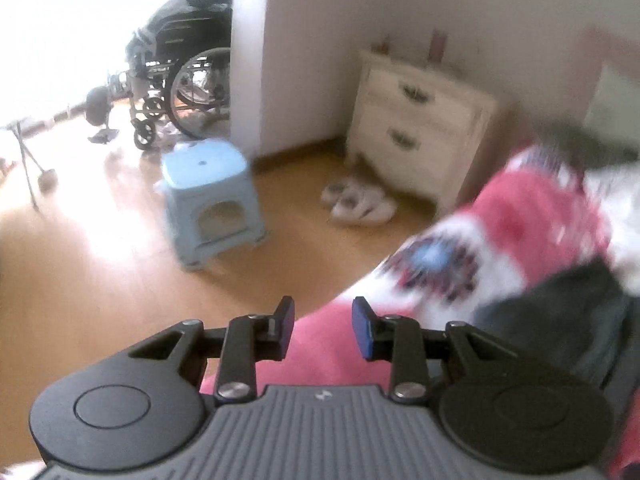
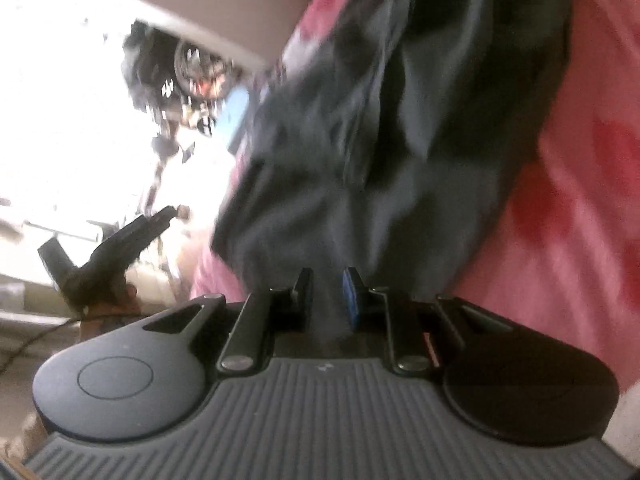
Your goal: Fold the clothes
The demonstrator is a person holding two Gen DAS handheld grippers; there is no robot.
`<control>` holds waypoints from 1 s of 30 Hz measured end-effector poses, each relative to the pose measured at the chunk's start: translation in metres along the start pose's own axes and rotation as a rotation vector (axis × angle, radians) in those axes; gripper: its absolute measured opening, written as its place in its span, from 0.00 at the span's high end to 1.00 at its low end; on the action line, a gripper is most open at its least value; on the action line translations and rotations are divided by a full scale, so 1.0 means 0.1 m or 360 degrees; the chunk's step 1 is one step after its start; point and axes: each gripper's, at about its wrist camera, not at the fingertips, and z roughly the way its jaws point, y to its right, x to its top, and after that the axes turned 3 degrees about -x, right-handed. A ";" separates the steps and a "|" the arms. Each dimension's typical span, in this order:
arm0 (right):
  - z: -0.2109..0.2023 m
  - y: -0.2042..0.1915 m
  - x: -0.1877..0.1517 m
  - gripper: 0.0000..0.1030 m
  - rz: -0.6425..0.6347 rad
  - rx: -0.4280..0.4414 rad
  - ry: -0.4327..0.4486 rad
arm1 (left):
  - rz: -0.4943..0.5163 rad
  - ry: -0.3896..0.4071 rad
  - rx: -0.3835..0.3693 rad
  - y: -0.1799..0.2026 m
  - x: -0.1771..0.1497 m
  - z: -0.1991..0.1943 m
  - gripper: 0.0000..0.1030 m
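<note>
A dark grey garment (image 2: 392, 128) lies rumpled on a pink flowered bedspread (image 2: 580, 184). My right gripper (image 2: 327, 290) is shut on the garment's near edge, and the cloth runs down between its fingers. In the left wrist view the same dark garment (image 1: 560, 320) shows at the right, blurred. My left gripper (image 1: 323, 322) is open over the pink bedspread (image 1: 520, 216) at the bed's edge, with nothing between its fingers and the garment off to its right. The right wrist view also shows the left gripper (image 2: 108, 256) off to the left, with a hand under it.
Beyond the bed's edge is a wooden floor with a light blue stool (image 1: 212, 200), a pair of slippers (image 1: 356, 204) and a cream nightstand (image 1: 420, 120) against the wall. A wheelchair (image 1: 180, 72) stands by the bright window at the back left.
</note>
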 end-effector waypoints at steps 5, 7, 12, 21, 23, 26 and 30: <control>0.08 0.08 0.24 0.73 0.0106 0.0034 0.0133 | -0.0247 -0.0141 -0.0288 0.25 0.05 0.19 0.61; 0.17 0.13 0.29 0.71 0.0173 0.0034 0.0145 | -0.0290 -0.0261 -0.0414 0.36 -0.03 0.30 0.61; 0.46 0.20 0.32 0.66 0.0344 0.0086 0.0128 | -0.0390 -0.0499 -0.0570 0.47 -0.34 0.48 0.62; 0.66 0.36 0.30 0.58 0.0587 0.0146 0.0140 | -0.0678 -0.0612 -0.0686 0.25 -0.48 0.58 0.62; 0.70 0.38 0.29 0.57 0.0658 0.0170 0.0150 | -0.0730 -0.0626 -0.0711 0.21 -0.48 0.60 0.63; 0.78 0.37 0.29 0.57 0.0703 0.0185 0.0157 | -0.0762 -0.0625 -0.0735 0.17 -0.47 0.61 0.64; 0.91 0.31 0.30 0.57 0.0714 0.0148 0.0166 | -0.0778 -0.0550 -0.0695 0.15 -0.44 0.61 0.66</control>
